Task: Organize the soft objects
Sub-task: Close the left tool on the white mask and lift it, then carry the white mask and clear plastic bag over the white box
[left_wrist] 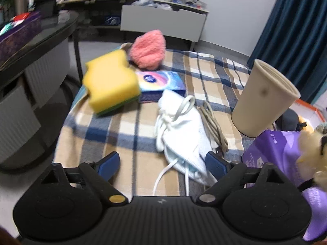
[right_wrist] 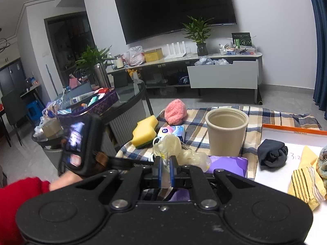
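Observation:
My left gripper [left_wrist: 162, 163] is open, low over the plaid blanket [left_wrist: 114, 134], its jaws either side of a white face mask [left_wrist: 181, 134] with loose straps. A yellow sponge [left_wrist: 111, 81], a pink fluffy cloth [left_wrist: 148, 50] and a blue tissue pack [left_wrist: 161, 81] lie further back. My right gripper [right_wrist: 165, 170] is shut on a pale yellow crumpled glove [right_wrist: 173, 147] and holds it above a purple pack [right_wrist: 226, 162]. The sponge [right_wrist: 144, 131] and the pink cloth [right_wrist: 175, 111] also show in the right wrist view. The glove also shows at the right edge [left_wrist: 312, 149].
A beige cup [right_wrist: 225, 131] stands on the blanket; it also shows in the left wrist view [left_wrist: 263, 100]. A white tray [right_wrist: 290, 159] at right holds a dark sock [right_wrist: 271, 153] and yellow striped cloth [right_wrist: 306, 183]. A dark round table [right_wrist: 122, 102] stands left. A beige cord [left_wrist: 214, 128] lies beside the mask.

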A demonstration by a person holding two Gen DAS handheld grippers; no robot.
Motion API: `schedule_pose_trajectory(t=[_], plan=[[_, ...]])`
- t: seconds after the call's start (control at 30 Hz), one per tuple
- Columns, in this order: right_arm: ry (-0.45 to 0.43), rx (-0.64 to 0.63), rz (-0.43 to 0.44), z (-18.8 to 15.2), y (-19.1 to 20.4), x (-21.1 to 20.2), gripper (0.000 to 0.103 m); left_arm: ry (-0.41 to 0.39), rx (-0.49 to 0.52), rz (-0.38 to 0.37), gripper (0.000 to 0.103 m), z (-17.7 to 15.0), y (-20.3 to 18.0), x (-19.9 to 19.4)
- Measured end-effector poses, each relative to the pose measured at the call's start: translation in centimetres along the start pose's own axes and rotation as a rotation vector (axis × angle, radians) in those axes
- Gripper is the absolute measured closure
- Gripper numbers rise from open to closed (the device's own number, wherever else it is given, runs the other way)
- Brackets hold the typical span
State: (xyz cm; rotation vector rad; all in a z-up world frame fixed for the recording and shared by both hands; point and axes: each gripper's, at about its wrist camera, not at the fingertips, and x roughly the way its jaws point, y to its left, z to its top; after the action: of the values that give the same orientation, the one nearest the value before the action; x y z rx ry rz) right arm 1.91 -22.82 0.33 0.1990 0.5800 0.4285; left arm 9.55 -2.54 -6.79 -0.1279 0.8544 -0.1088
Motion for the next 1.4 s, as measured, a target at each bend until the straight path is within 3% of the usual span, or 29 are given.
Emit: schedule_pose_trajectory(t=[0.27,0.33,0.4,0.5,1.03,1.4], plan=[[-0.030,0.012,-0.023,0.5,-0.7,-0.8,0.093,-0.020,0.052,0.014,0.010,1.4,-2.0,2.9],[-0.036,0.014,-0.030,0.6,-1.0,-1.0,0.093,-0.024,0.026,0.003,0.020,1.7,-2.0,3.3],[-0.038,0.013,-0.038,0.7,-1.1,-1.0,0.093,-0.035,0.023,0.004,0.045,1.9,-2.3,3.3],[-0.040,0.015,-0.043,0.7,-1.2,-1.1,0.093,-0.042,0.015,-0.022,0.058,2.0,-2.3,2.3],[-0.052,-0.014,-0.017,1.8,1.1,-0.6,0.093,-0.160,0.071,0.047,0.059,1.2,-4.2,-10.8],[-0.092,-0.005,-0.078,2.9,1.3,-3.1,0.093,-0.201,0.084,-0.017,0.059,0.9,-7.6,-13.4]])
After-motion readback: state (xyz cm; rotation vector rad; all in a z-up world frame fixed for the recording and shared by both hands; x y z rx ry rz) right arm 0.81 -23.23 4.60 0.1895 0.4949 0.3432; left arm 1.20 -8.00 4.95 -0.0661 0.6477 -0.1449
